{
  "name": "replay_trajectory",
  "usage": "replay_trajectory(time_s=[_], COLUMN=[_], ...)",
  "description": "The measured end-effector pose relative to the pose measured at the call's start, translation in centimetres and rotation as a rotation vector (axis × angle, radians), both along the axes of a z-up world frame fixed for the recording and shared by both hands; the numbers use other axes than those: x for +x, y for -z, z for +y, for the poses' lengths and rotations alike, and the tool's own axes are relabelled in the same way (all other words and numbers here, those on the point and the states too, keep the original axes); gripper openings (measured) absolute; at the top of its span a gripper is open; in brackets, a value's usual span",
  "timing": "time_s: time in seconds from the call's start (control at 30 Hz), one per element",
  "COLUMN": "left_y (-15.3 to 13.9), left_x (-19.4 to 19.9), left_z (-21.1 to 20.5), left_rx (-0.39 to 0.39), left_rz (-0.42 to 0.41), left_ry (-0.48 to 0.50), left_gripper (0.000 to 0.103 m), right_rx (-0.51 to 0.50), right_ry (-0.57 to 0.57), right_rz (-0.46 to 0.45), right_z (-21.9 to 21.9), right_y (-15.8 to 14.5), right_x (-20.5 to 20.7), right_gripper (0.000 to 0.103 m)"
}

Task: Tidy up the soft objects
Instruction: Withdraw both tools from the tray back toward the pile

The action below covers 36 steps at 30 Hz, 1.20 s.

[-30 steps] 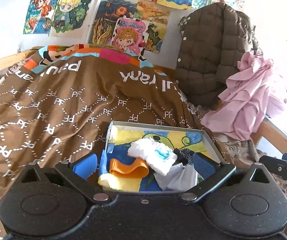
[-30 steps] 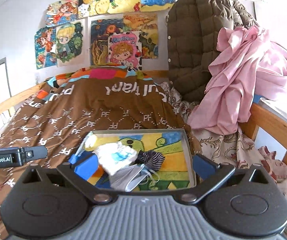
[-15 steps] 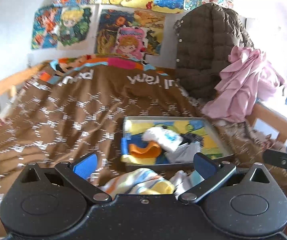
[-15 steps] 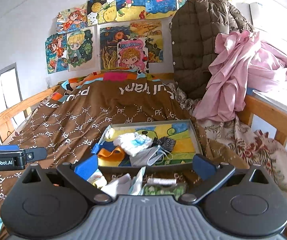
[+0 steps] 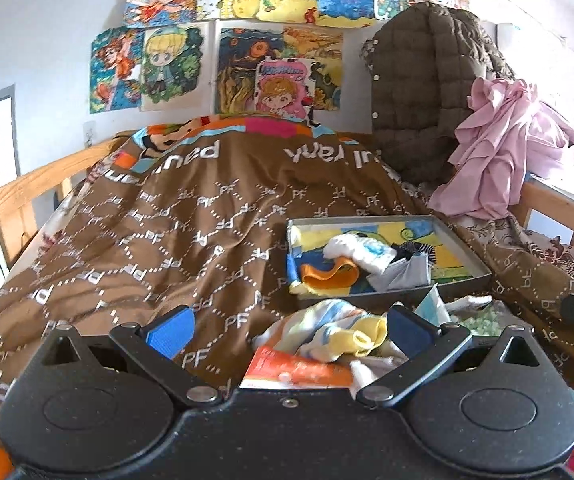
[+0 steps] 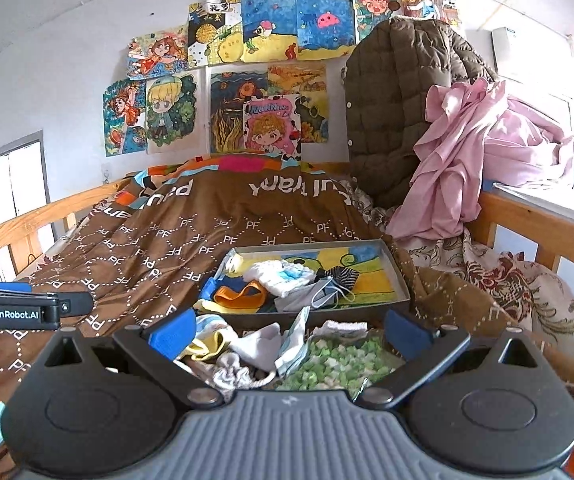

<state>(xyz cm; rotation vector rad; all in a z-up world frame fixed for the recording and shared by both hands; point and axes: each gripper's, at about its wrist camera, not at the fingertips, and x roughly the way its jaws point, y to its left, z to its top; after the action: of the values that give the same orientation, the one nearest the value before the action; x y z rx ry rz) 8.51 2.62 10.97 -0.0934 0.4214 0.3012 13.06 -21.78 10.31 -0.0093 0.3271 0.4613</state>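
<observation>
L grip (image 5: 287,328) spread, empty | R grip (image 6: 291,330) spread, empty | soft pile (image 6: 243,350) betw R fingers, just before tray (image 6: 401,280)

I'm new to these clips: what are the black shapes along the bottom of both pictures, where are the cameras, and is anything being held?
Each picture comes from a fisheye camera mounted on a hand-held two-finger tool, looking forward along its fingers. The black shapes are the tool bodies; the blue pads are the fingertips. The left tool and the right tool both have their fingers spread wide with nothing gripped.

Both look across a bed with a brown patterned blanket. On it sits a shallow grey tray with a colourful painted bottom, holding an orange fabric band, a white bundled cloth, a grey face mask and a dark striped sock. Nearer the tools lies a loose pile of small cloths and socks beside a green-and-white speckled piece.

The left tool also shows at the left edge of the right view.
</observation>
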Motion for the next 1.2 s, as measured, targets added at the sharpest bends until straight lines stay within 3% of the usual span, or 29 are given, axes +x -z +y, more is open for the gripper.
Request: replay_trajectory(time_s=[0.67, 1.2], left_y=[3.0, 5.2], left_x=[-2.7, -3.6], left_z=[1.3, 0.5], left_rx=[-0.073, -0.059], left_rz=[0.055, 0.153], left_ry=[-0.059, -0.015], left_gripper=[0.102, 0.102], right_rx=[-0.041, -0.062], right_ry=[-0.027, -0.088], right_rz=[0.049, 0.105], right_z=[1.1, 1.3], right_y=[5.4, 6.7], right_x=[-3.8, -5.9], right_gripper=[0.103, 0.103])
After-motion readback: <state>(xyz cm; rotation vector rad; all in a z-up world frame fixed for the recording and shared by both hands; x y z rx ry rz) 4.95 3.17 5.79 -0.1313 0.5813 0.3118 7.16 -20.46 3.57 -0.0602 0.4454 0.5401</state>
